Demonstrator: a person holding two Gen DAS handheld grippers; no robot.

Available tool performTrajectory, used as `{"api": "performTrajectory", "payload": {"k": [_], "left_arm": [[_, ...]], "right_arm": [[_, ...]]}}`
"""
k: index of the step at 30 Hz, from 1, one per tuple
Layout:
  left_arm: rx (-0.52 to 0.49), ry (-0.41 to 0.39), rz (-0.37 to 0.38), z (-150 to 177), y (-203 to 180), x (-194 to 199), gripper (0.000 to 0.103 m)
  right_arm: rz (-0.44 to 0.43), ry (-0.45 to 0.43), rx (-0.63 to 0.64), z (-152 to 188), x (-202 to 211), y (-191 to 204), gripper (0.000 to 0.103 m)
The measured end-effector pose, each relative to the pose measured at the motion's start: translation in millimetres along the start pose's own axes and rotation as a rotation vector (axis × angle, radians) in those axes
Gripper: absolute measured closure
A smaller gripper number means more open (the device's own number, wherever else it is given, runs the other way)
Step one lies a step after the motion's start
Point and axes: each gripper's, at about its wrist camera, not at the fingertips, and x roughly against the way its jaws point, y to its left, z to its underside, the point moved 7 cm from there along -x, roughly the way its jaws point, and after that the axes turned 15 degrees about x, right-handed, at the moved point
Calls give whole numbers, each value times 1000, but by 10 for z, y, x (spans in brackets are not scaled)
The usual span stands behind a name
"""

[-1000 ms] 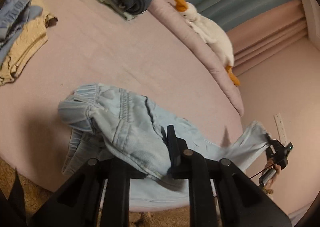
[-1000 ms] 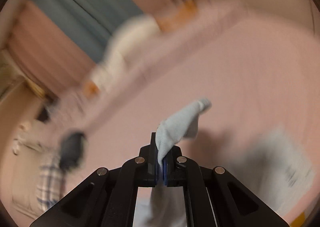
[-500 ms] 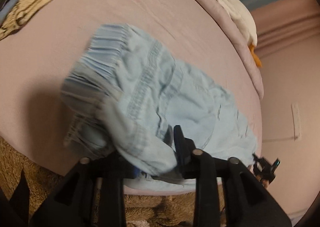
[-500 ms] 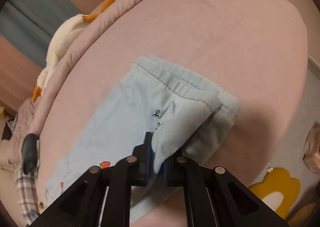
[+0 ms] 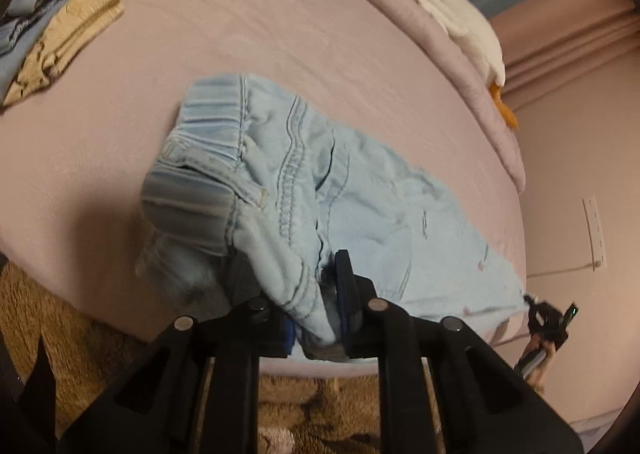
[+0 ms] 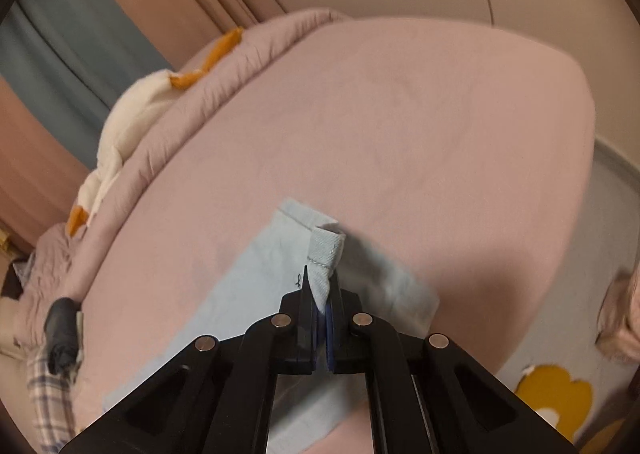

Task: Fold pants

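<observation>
Pants (image 5: 320,190) now lie lower, spread on the bed (image 5: 248,54), long axis running waistband left to hem right. Left gripper (image 5: 316,294) pinches the waistband; right gripper (image 6: 320,294) clamps the hem, near edge.

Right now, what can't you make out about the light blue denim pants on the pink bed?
- Left wrist view: left gripper covers the light blue denim pants waistband corner.
- Right wrist view: right gripper hides the pinched hem; small dark print too small to read.
- Both views: pants' underside hidden against the pink bed.
</observation>
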Motion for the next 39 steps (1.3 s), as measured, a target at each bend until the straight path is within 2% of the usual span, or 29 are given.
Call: {"api": "performTrajectory", "payload": {"k": [2, 4, 6, 8, 10, 11, 12, 14, 15, 17, 18, 19, 20, 21, 22, 24, 27, 29, 31, 34, 39], "left_arm": [[-28, 13, -39, 65, 66, -89, 84], [-30, 10, -88, 75, 147, -192, 77], [6, 10, -60, 58, 199, -202, 76], [30, 2, -36, 4, 219, -128, 71], [44, -37, -33, -76, 240, -36, 63], [55, -63, -28, -129, 252, 12, 62], [67, -68, -7, -131, 255, 43, 62], [93, -64, 10, -151, 281, 8, 65], [88, -63, 5, -142, 293, 13, 66], [42, -83, -38, -126, 276, -40, 83], [36, -82, -48, -121, 268, -66, 86], [45, -78, -61, -113, 284, -87, 89], [62, -69, -67, -106, 296, -86, 89], [71, -66, -67, -84, 333, -39, 89], [77, -67, -71, -75, 357, 32, 90], [24, -92, -86, -37, 288, 173, 90], [-35, -93, -139, -17, 258, 120, 89], [-14, -64, -178, -17, 369, -40, 88], [-5, -54, -184, -16, 415, -120, 86], [-4, -57, -195, -10, 430, -118, 85], [-6, -49, -216, -7, 418, -168, 85]], "right_arm": [[47, 18, 17, -12, -130, -15, 100], [110, 82, 3, 87, -287, -115, 100], [131, 141, -47, 250, -396, -222, 100], [111, 130, -57, 312, -366, -249, 98], [103, 114, -64, 336, -270, -248, 92], [112, 98, -63, 339, -185, -239, 82], [115, 87, -56, 326, -156, -208, 67], [89, 72, -33, 302, -112, -133, 57], [54, 78, -31, 328, -119, -78, 57], [7, 91, -45, 368, -220, -35, 57], [13, 102, -50, 370, -290, -26, 61], [32, 117, -50, 384, -323, -44, 68], [61, 131, -49, 404, -348, -71, 96], [78, 137, -56, 409, -356, -84, 99], [78, 116, -64, 384, -304, -80, 99], [76, 76, -58, 311, -151, -61, 99], [87, 50, -27, 305, 0, -69, 99], [115, 73, -17, 346, -75, -110, 99], [190, 130, -12, 432, -270, -223, 99], [180, 156, -9, 500, -470, -249, 99], [205, 173, 34, 477, -462, -247, 99]]}}
